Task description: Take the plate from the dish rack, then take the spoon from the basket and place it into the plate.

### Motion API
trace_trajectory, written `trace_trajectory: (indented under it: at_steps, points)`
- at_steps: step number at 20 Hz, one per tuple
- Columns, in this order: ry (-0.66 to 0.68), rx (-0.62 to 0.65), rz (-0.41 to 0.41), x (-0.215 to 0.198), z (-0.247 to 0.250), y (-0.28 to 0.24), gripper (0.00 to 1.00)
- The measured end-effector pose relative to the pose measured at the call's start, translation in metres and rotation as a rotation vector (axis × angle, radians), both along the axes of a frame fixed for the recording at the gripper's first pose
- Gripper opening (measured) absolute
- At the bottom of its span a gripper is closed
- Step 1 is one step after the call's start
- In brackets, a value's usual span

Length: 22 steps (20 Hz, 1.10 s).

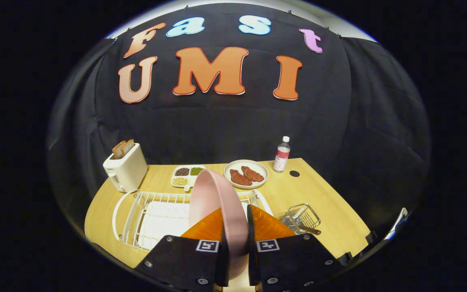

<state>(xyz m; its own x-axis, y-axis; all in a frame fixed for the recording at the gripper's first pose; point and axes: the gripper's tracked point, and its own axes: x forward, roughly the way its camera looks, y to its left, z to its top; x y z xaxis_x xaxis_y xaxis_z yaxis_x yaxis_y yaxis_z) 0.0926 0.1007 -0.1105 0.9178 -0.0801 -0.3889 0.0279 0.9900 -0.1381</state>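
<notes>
Wooden table (pixel 330 202) carrying it all, the gripper (pixel 235 227) is pinching the pink plate (pixel 211 194) edge-on over the dish rack (pixel 152 215); setting it down seems next, then the spoon (pixel 307 229).

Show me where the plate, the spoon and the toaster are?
Plate (pixel 209 198): gripper view, its pink back, gripped on edge between the fingers.
Spoon (pixel 307 229): gripper view, its handle in the wire basket.
Toaster (pixel 130 170): gripper view, its white side.

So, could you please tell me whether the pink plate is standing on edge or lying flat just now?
On edge: the pink plate stands upright over the dish rack, its rim clamped between the tool's two orange fingers.
</notes>
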Motion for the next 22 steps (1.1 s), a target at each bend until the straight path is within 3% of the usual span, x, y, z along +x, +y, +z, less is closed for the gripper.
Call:
trace_trajectory:
  at_steps: [6,10,22]
  points:
    - [0.076,0.092,0.003,-0.066,-0.035,-0.006,0.19]
    - [0.129,0.126,-0.037,-0.098,-0.069,-0.019,0.19]
    - [0.224,0.316,-0.116,-0.152,-0.146,-0.029,0.19]
